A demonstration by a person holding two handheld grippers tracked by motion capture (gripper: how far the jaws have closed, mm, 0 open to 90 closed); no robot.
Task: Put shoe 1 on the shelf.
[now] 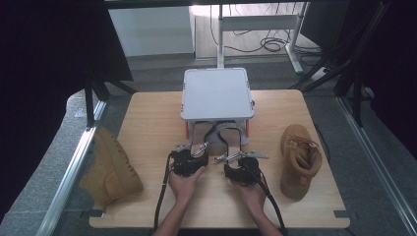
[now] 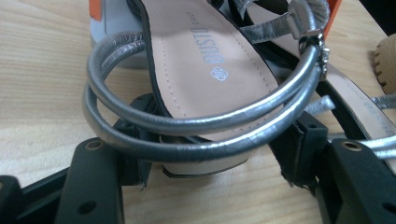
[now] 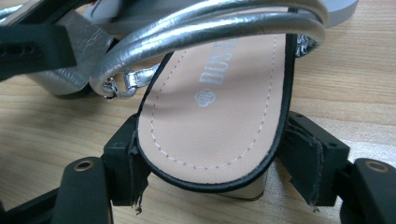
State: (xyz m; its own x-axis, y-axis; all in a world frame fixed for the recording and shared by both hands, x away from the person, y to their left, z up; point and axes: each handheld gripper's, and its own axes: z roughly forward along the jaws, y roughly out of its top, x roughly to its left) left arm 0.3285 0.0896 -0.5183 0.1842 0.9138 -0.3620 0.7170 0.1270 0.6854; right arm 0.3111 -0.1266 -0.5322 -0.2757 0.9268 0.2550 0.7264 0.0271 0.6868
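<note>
Left gripper (image 2: 205, 154) is straddling the heel of the left sandal (image 2: 205, 60), jaws wide, pads just beside the sole; pressing cannot be told. Right gripper (image 3: 215, 172) is clamping the right sandal (image 3: 219, 116) heel. Both sandals are lying mid-table under the grey box (image 1: 217, 93). Tan boots (image 1: 298, 160) are flanking; table (image 1: 152, 128) edges well apart.
</note>
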